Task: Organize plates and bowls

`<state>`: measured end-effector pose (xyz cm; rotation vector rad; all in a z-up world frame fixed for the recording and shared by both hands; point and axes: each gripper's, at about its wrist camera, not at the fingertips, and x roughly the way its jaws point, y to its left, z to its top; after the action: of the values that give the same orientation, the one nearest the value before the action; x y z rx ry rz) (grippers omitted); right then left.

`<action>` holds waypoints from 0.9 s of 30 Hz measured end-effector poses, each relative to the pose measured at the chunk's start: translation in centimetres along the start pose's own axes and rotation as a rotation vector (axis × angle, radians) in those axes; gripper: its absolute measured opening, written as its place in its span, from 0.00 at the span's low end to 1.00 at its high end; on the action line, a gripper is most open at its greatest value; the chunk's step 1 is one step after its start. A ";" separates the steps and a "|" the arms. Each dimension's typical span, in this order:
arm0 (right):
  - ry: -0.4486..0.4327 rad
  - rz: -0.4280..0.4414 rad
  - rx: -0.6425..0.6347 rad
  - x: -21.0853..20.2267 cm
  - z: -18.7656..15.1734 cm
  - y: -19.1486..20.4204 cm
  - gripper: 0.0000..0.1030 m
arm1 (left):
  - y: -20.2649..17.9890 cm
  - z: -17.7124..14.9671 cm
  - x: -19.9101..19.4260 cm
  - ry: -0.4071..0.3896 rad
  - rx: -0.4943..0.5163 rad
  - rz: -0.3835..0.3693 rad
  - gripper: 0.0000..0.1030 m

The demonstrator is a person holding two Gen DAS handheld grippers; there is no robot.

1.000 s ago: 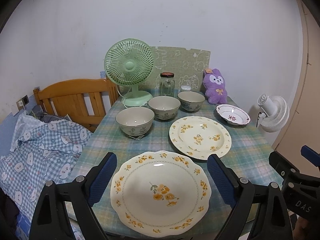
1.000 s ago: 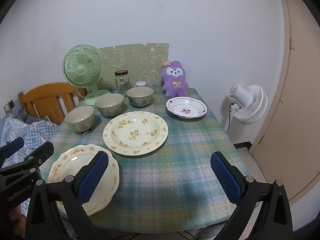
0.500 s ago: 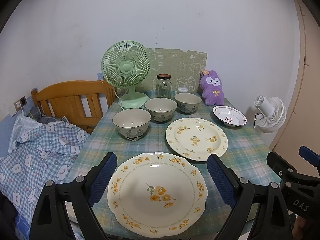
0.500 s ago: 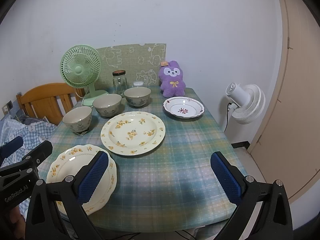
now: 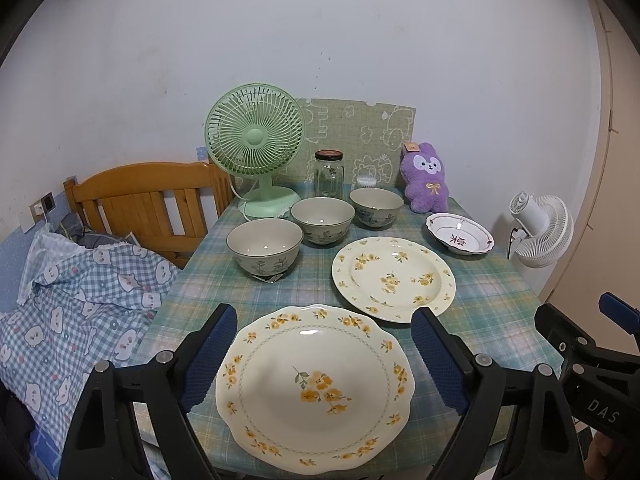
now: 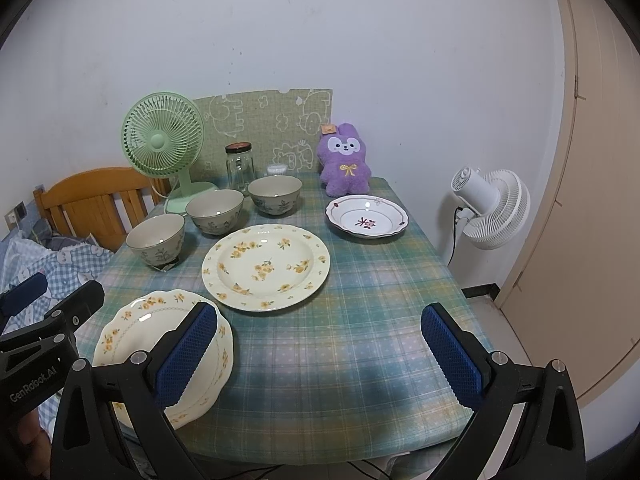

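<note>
Left wrist view: the left gripper (image 5: pixel 322 354) is closing, jaws apart around the scalloped plate (image 5: pixel 316 388) at the table's (image 5: pixel 492 320) near edge; the right gripper (image 6: pixel 320 354) is apart, empty.

The left claw (image 5: pixel 322 354) is closing slightly; the right claw (image 6: pixel 320 354) gapes wide.

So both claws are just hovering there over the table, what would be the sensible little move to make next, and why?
Probably ease the left gripper down and forward to the scalloped plate. That plate lies nearest, framed between its jaws, which are closing slightly with nothing gripped. The right gripper hangs open over bare tablecloth, farther from any dish.
</note>
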<state>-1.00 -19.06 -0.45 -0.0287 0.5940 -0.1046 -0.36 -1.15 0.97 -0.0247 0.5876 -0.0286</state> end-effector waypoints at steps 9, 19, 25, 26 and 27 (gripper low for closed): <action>-0.002 0.002 0.000 -0.2 0.1 -0.1 1.00 | 0.0 0.0 0.0 0.000 0.000 0.000 0.87; 0.001 0.020 -0.003 -0.1 0.4 0.1 0.99 | 0.0 0.4 -0.4 -0.003 -0.001 0.007 0.87; 0.009 0.046 -0.010 0.5 1.0 1.1 0.99 | 0.8 1.2 0.3 0.007 -0.003 0.016 0.87; 0.010 0.049 -0.010 0.6 1.1 1.4 0.99 | 1.0 1.3 0.5 0.010 -0.004 0.016 0.87; 0.012 0.053 -0.012 0.8 1.3 1.7 0.98 | 1.2 1.3 0.7 0.013 -0.004 0.017 0.85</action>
<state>0.57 -17.44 0.04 -0.0234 0.6073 -0.0501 0.99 0.03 1.63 -0.0239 0.6004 -0.0115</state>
